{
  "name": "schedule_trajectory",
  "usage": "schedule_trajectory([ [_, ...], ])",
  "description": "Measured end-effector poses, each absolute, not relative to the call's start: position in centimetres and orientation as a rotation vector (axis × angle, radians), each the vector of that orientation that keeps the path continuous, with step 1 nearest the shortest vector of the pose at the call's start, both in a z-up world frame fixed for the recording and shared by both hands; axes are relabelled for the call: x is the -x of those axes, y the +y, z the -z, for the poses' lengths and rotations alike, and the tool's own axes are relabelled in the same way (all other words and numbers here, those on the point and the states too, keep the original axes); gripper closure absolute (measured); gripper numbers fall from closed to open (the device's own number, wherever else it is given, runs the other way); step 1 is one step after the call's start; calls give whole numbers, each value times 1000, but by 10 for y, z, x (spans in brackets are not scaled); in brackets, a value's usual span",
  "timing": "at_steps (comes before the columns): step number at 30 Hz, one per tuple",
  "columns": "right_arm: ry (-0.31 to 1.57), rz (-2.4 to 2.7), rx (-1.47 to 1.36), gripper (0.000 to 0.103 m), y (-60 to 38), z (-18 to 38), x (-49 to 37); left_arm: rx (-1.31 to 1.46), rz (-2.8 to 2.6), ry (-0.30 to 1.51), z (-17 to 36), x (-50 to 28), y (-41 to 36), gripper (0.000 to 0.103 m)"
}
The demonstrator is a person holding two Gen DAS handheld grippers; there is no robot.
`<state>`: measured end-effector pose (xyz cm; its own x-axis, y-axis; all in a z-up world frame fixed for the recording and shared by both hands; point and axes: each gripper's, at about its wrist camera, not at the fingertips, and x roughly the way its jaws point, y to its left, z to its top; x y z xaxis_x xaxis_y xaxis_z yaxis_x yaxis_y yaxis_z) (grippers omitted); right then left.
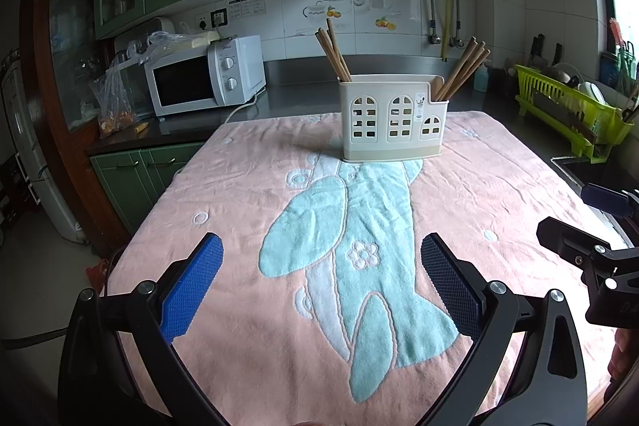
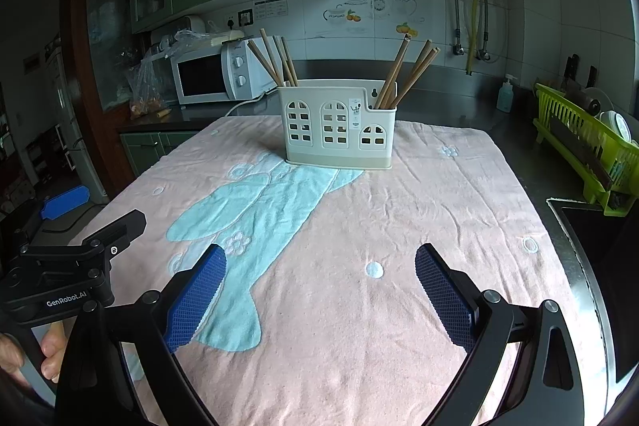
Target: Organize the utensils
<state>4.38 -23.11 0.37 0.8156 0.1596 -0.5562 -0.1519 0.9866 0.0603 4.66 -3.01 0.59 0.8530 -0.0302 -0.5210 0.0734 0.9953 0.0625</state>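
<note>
From the left wrist camera, we look across a pink towel (image 1: 499, 186) spread over the table, its far edge falling just behind a cream utensil holder (image 1: 393, 118) and its left edge dropping off toward green lower cabinets (image 1: 139, 170). The stretch of cloth between us and the holder lies bare, open room the whole way. The left gripper (image 1: 321, 290) hovers low over the near end of the towel, level and pointed at the holder, its jaws spread wide with nothing between the blue pads (image 1: 191, 290). At the right edge, the right gripper's black frame shows in part. We count two bundles of chopsticks: a left bundle (image 1: 333, 52) of about three sticks leaning left, and a right bundle (image 1: 463, 66) of about four leaning right (the exact tally is hard to fix where they overlap).

From the right wrist camera, the towel's right edge runs beside a steel counter strip, with a lime dish rack (image 2: 583, 142) beyond. The right gripper (image 2: 319, 294) is likewise level over the near cloth, jaws wide apart and holding nothing. The holder stands upright at the towel's far middle, a microwave (image 2: 219, 74) behind it. Here we count four sticks on the left, three or four on the right. At lower left, a hand (image 2: 28, 354) grips the left gripper's handle.
</note>
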Motion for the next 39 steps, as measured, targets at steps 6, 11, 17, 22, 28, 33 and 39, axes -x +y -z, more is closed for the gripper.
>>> schedule_trajectory([
  [6,593,-169,-14,11,-231,-4,-44,-79,51,548,-6,-46,-28,5],
  [11,591,-170,-12,11,-230,-5,-43,-80,51,548,-6,-46,-28,5],
  [17,592,-174,-13,11,-229,-7,-43,-80,50,548,-6,-46,-28,5],
  [22,590,-177,-12,11,-228,-7,-43,-81,50,551,-6,-47,-28,5],
  [28,591,-178,-11,11,-227,-8,-42,-81,49,552,-6,-47,-28,5],
  [33,590,-180,-10,11,-227,-7,-43,-81,49,553,-5,-47,-27,5],
  [39,590,-179,-10,11,-226,-7,-42,-79,57,545,-4,-45,-26,5],
])
